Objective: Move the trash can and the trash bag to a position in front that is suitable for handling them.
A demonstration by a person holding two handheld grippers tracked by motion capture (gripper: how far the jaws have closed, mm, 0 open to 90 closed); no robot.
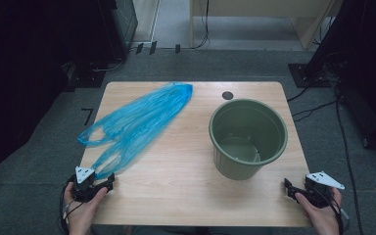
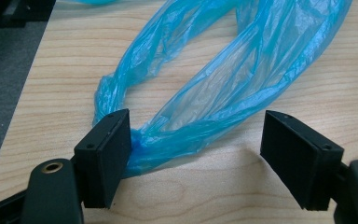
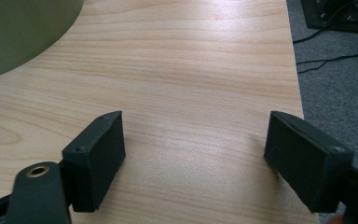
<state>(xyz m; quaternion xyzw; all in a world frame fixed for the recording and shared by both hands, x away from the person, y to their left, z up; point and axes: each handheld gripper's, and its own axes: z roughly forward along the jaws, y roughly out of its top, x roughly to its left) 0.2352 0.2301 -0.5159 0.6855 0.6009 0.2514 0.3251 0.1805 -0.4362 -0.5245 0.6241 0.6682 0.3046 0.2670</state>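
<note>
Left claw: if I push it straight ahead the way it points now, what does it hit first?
The blue plastic bag. Its bunched handle end already lies between the open jaws of the left claw, touching one jaw, on the table.

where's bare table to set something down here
Free: the strip between the bag and the bin, widening toward the near edge between the left gripper and right gripper, both open. Also the near right corner beside the bin. Crowded: the left half under the bag, whose handles lie between the left gripper's jaws.
</note>
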